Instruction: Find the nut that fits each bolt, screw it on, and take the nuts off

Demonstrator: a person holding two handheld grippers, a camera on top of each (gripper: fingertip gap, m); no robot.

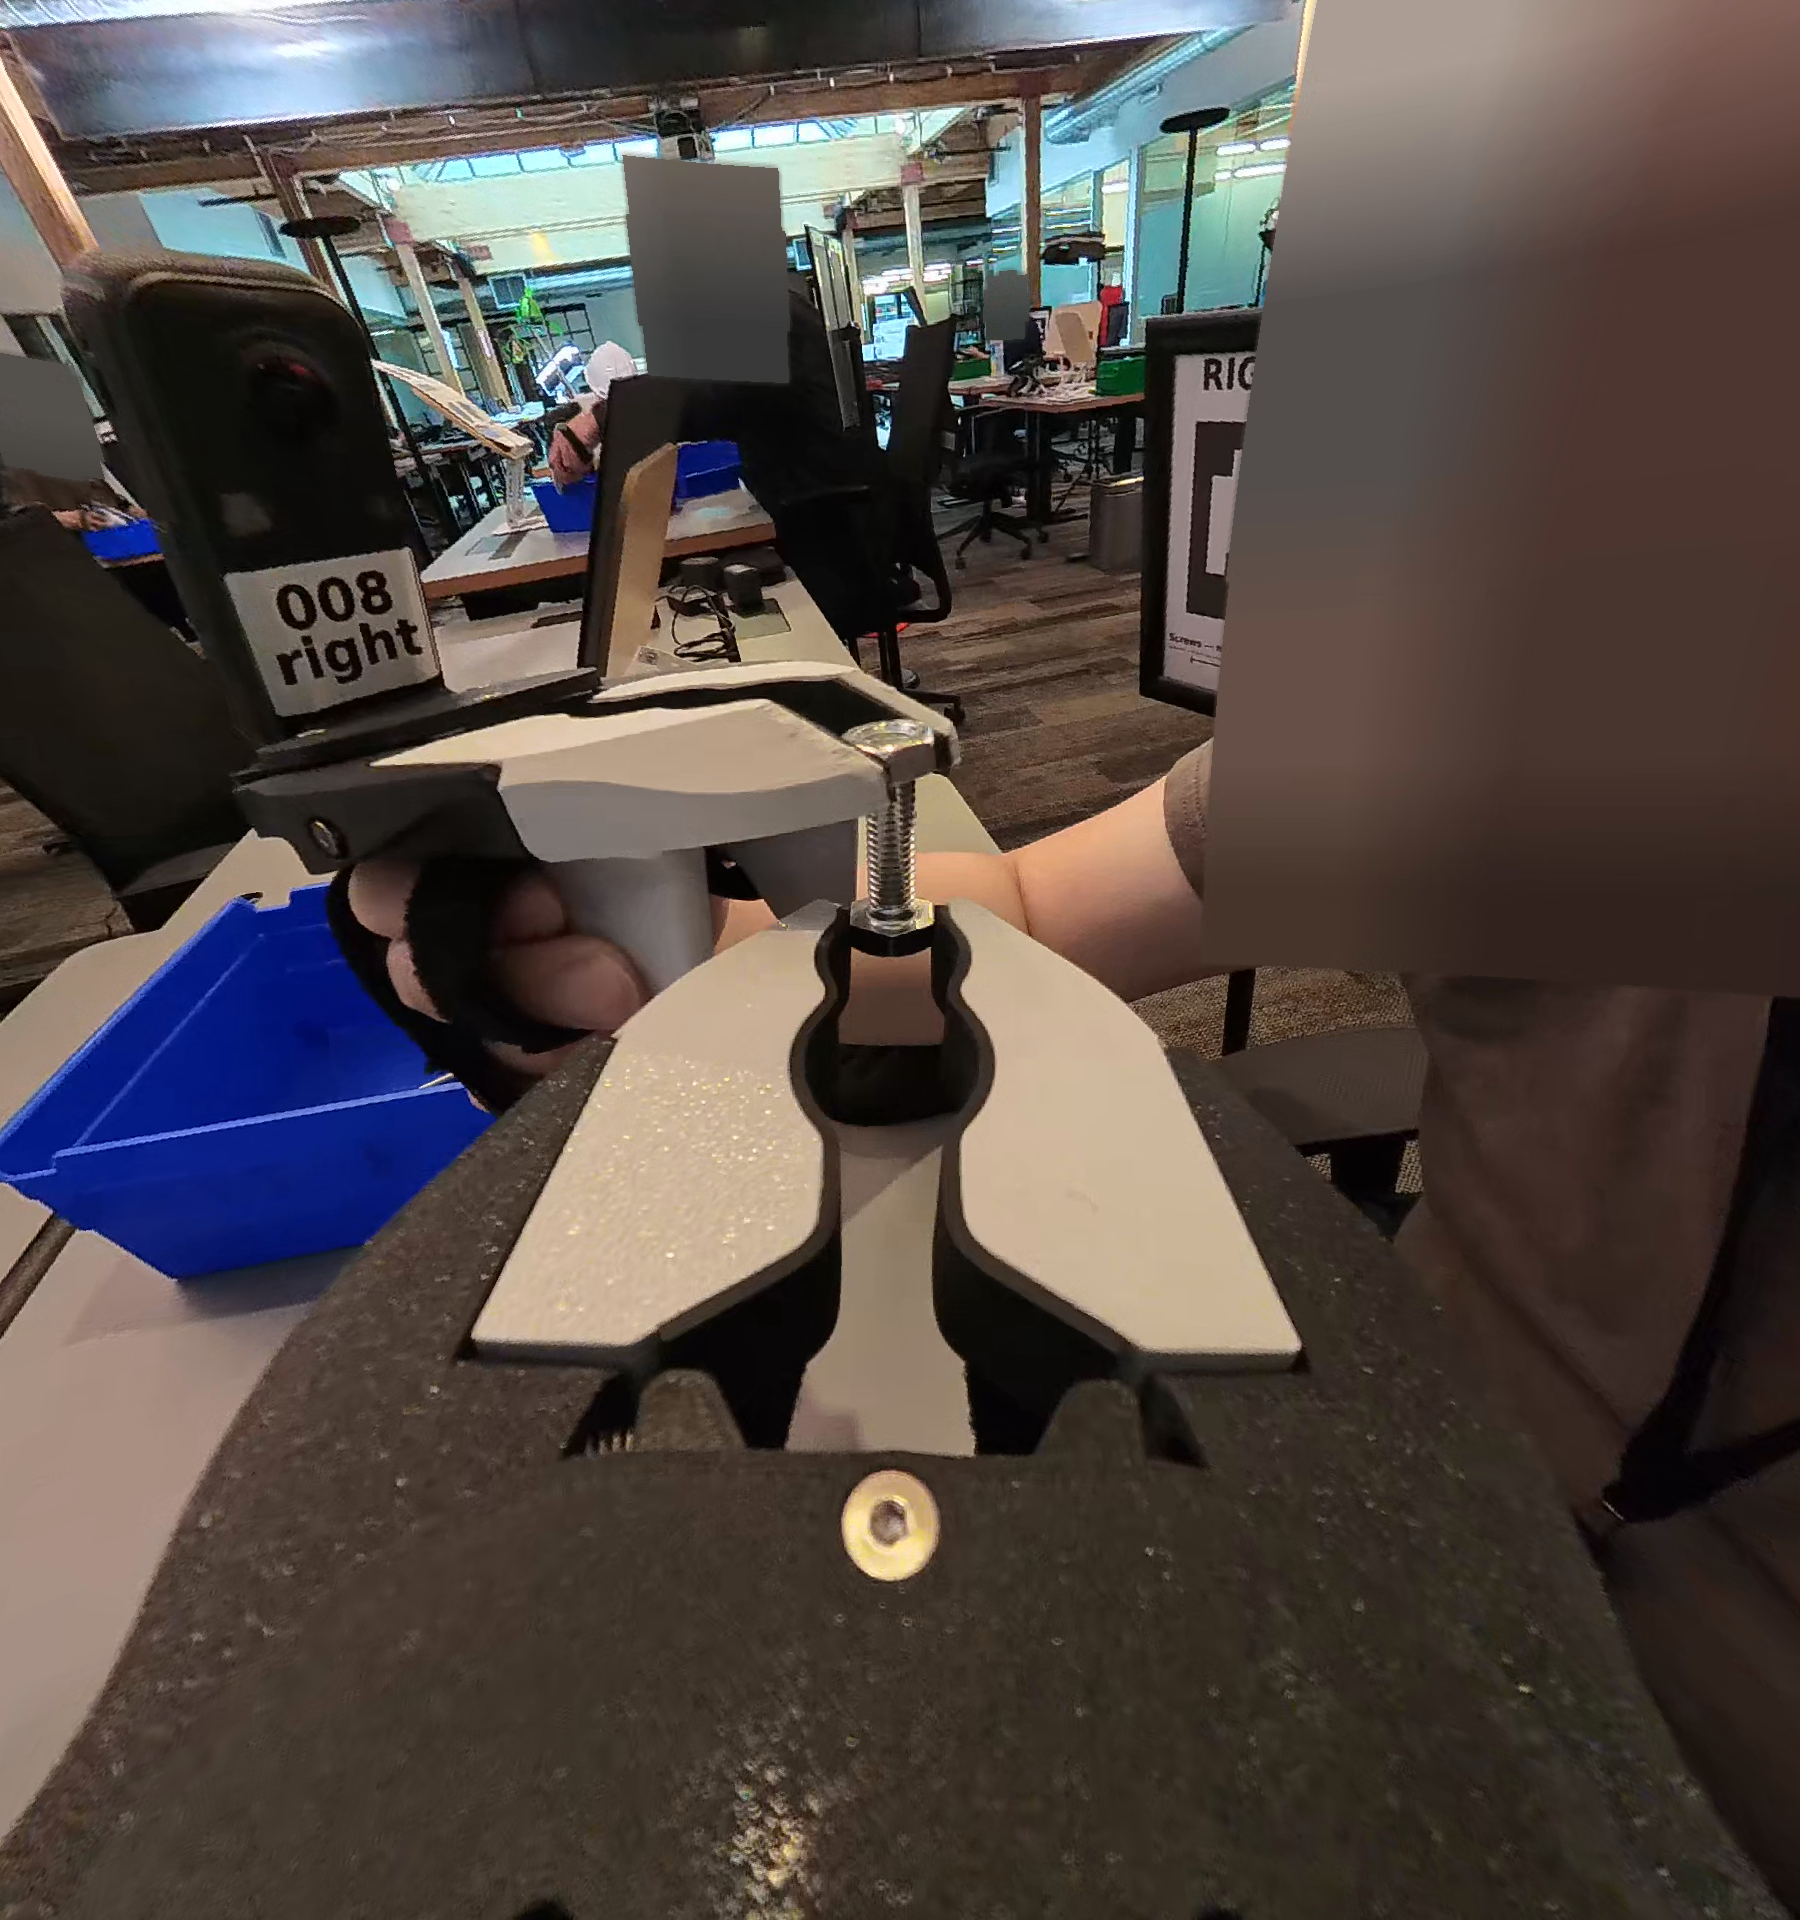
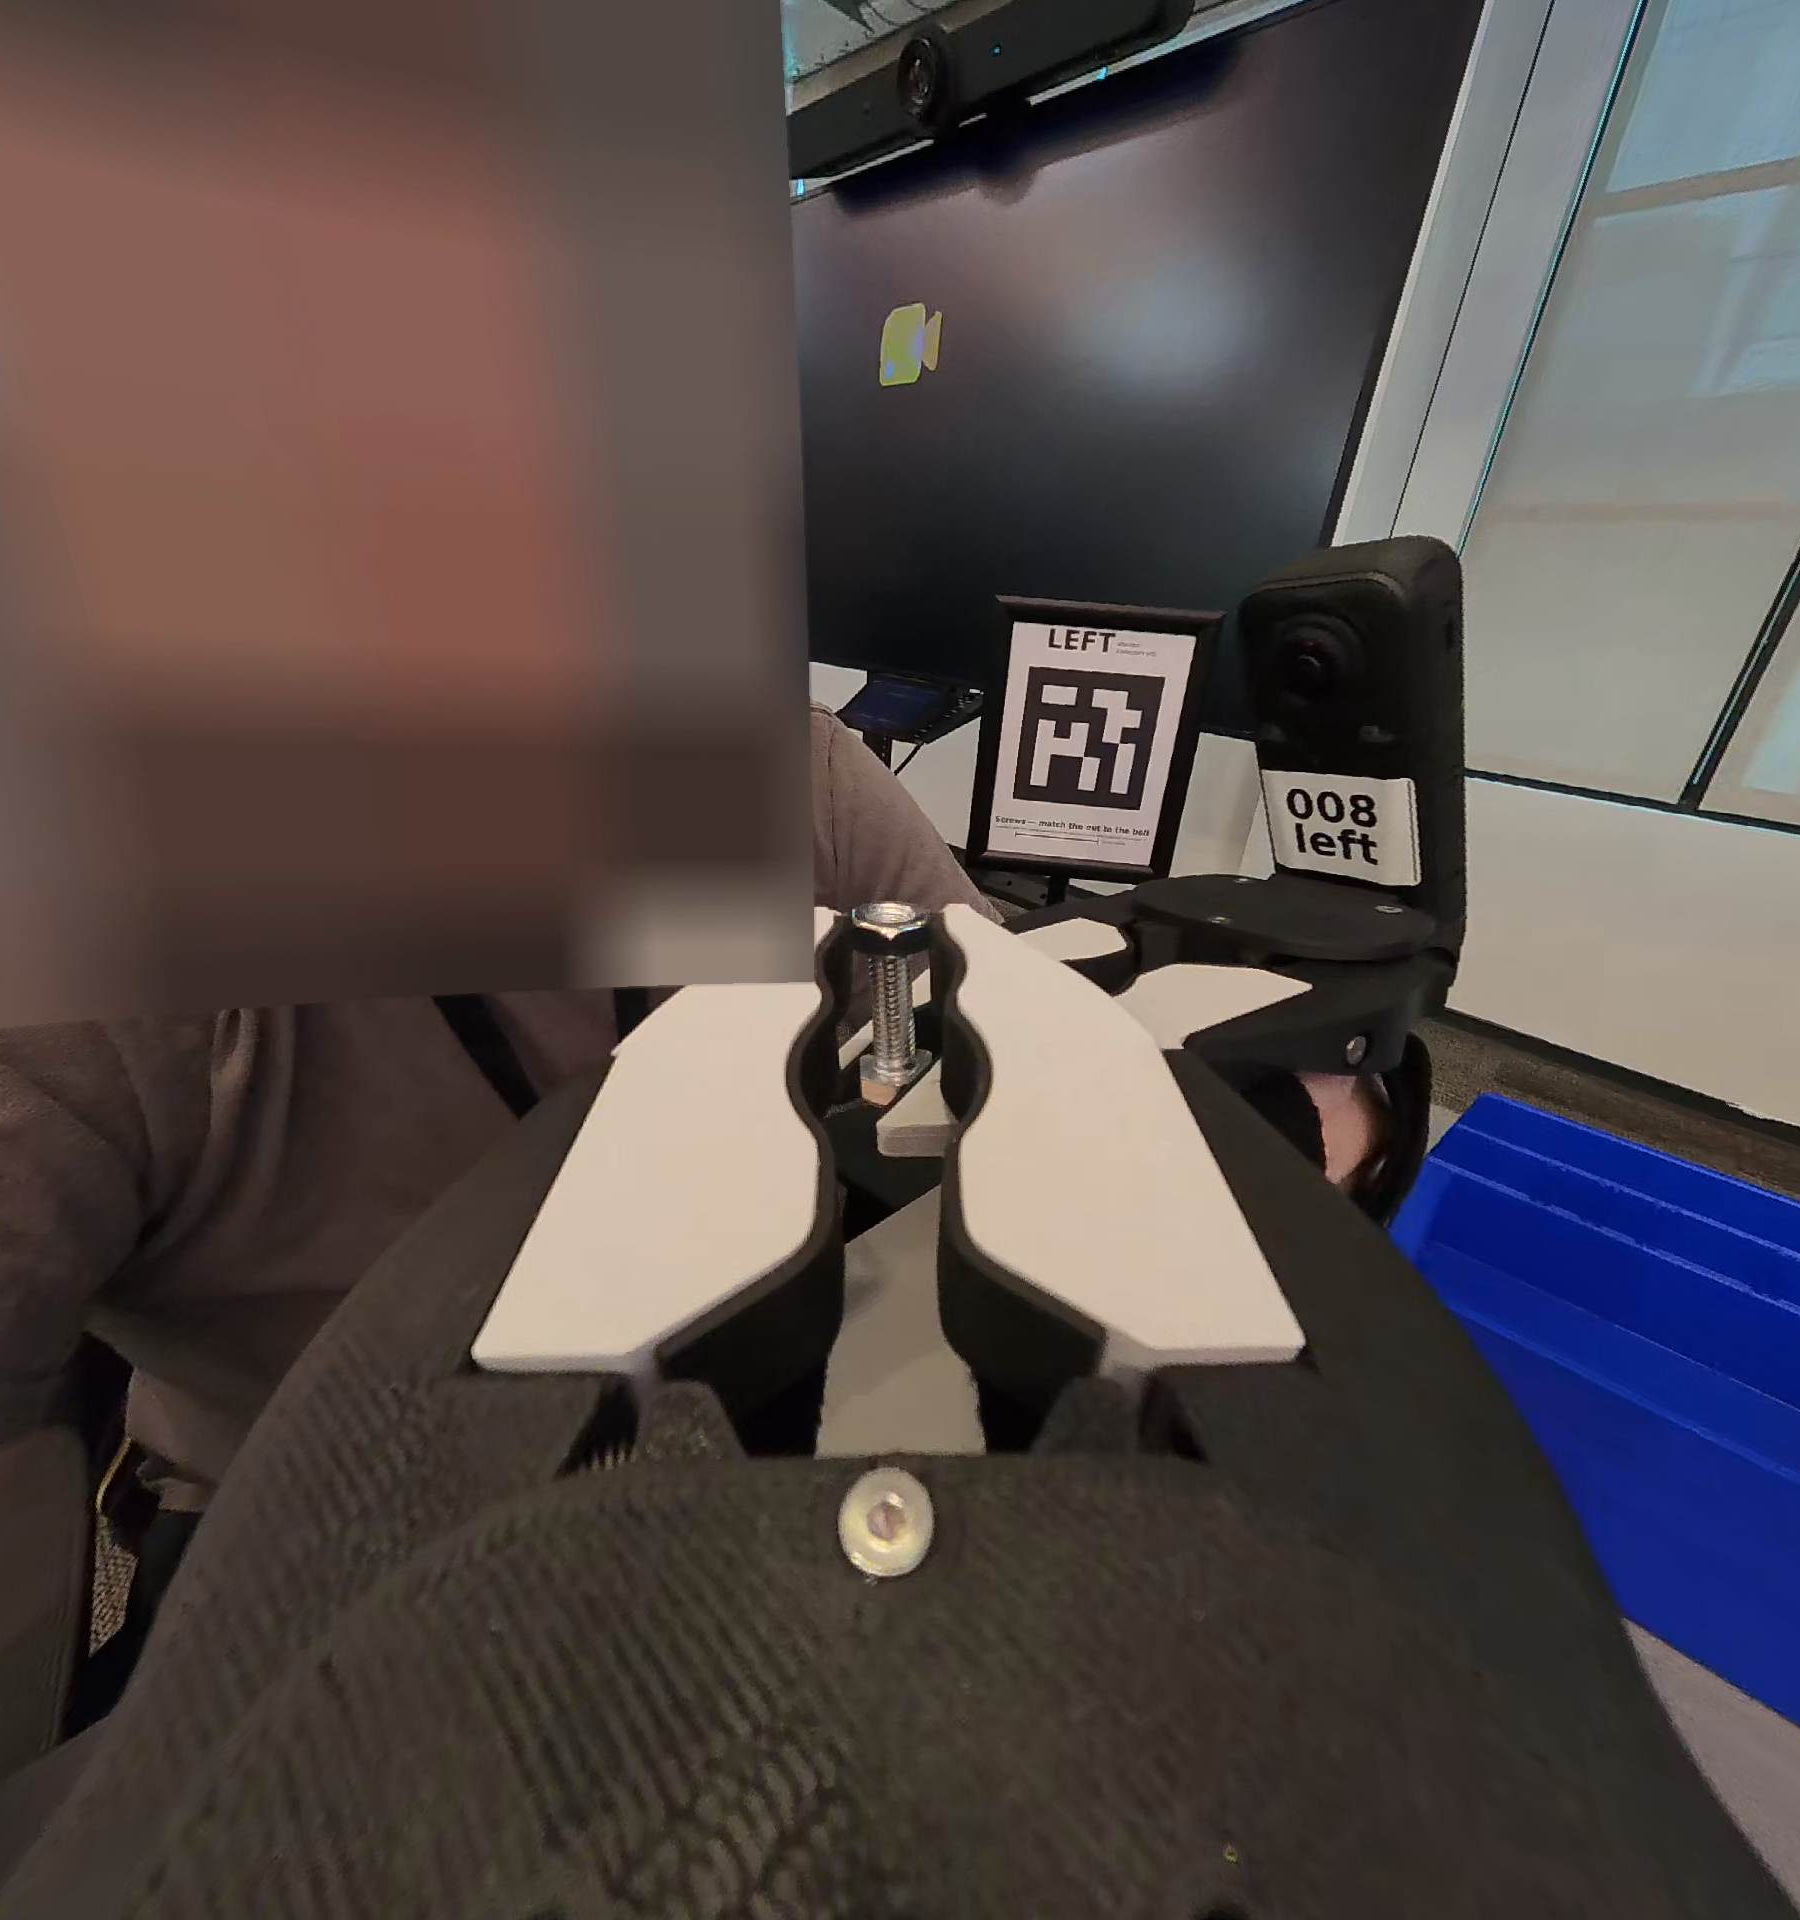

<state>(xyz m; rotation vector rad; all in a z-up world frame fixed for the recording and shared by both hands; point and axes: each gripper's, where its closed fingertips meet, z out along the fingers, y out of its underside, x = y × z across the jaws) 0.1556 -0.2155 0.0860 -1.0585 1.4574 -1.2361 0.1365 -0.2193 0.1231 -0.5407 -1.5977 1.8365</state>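
Pinches a small silver hex nut point(image 1: 891, 920) at the tips of the left hand-held gripper point(image 1: 891, 927), fingers pressed together on its flats, right at the lower end of an upright silver threaded steel bolt point(image 1: 891, 842). Clamps the bolt's hex head, just above, in the right hand-held gripper point(image 2: 888, 925), likewise shut tight, so that both pieces hang in the air over the pale grey tabletop point(image 1: 44, 1455), clear of it. Looks like an early stage of threading: nearly all the thread bare between nut and head. To do it well: keep bolt and nut on one axis, hold one side steady and turn the other in short arcs, loosen and re-grip squarely on the flats between turns, never slacken both grips at once. Back off and restart at any sign of binding or tilt rather than forcing a crossed thread. Beyond, to one side, leaves an open blue plastic bin point(image 1: 231, 1101) resting on the tabletop, contents hard to tell; farther still, a black-framed marker card point(image 2: 1083, 738) standing upright.
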